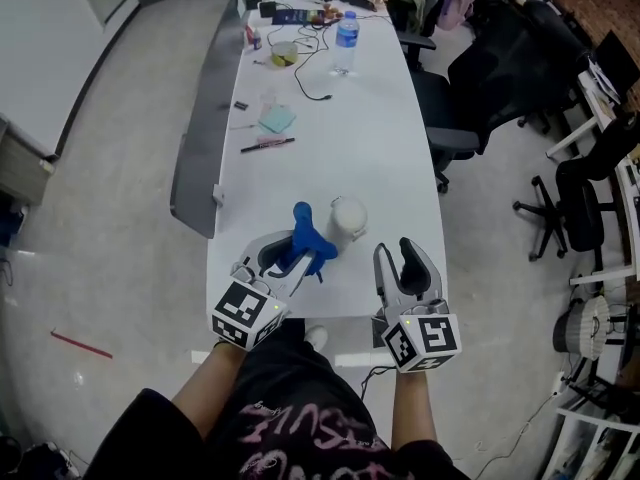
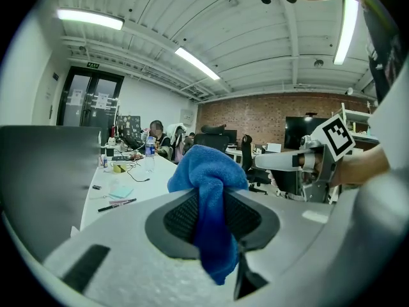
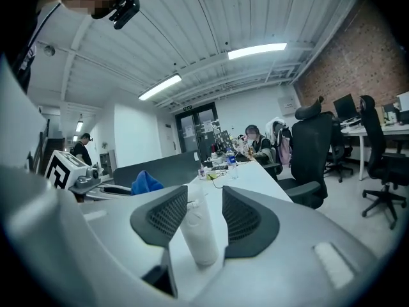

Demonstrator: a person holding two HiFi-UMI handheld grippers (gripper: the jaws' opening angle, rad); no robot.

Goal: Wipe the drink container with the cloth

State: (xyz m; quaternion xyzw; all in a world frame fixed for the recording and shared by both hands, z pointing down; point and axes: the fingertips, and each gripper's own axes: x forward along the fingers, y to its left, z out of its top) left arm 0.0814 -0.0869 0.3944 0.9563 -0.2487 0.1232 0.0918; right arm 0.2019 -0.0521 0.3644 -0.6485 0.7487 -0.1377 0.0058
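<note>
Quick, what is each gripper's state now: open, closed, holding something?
Left gripper: closed on the blue cloth.
Right gripper: open, holding nothing; the white container stands ahead of it.

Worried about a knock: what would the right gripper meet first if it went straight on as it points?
Probably the white drink container, upright in line between the right gripper's open jaws; depth is unclear.

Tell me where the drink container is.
Head view: the drink container stands at the near end of the table, between the blue cloth and the right gripper.
</note>
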